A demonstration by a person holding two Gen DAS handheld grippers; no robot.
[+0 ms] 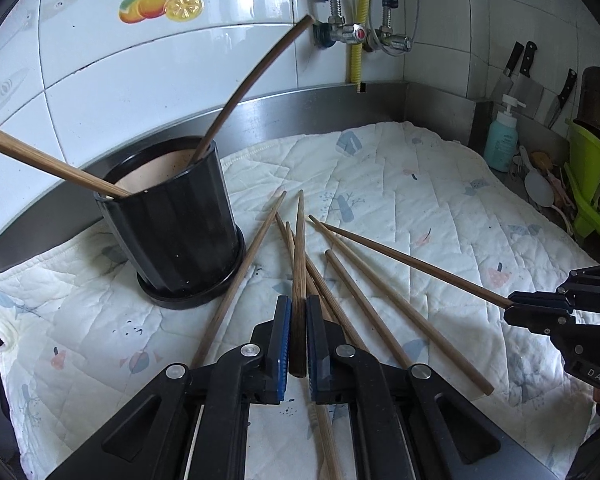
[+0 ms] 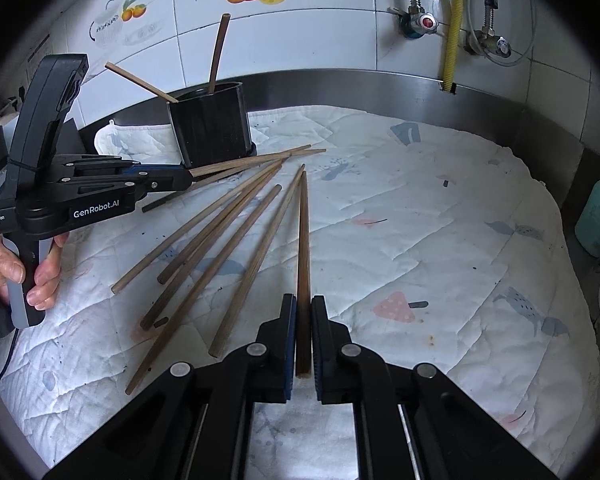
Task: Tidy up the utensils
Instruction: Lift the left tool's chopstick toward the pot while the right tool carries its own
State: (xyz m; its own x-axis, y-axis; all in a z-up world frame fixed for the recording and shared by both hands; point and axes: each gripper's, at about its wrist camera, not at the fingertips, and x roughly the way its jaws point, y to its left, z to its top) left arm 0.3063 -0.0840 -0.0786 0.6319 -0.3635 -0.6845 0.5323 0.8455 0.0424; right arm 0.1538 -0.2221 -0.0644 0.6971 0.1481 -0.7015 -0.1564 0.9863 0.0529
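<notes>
both grippers are clamped on a chopstick each: the left gripper [image 1: 298, 344] pinches a dark chopstick [image 1: 299, 264] whose tip points up past the black holder [image 1: 172, 224], and the right gripper [image 2: 303, 340] squeezes another chopstick [image 2: 303, 248] out to the right of the holder. the loose chopsticks [image 2: 220, 248] lie fanned on the quilted cloth [image 2: 420, 220] just in front of the holder, between the two grippers. two sticks [image 1: 252, 80] already stand inside the holder, leaning on its rim.
</notes>
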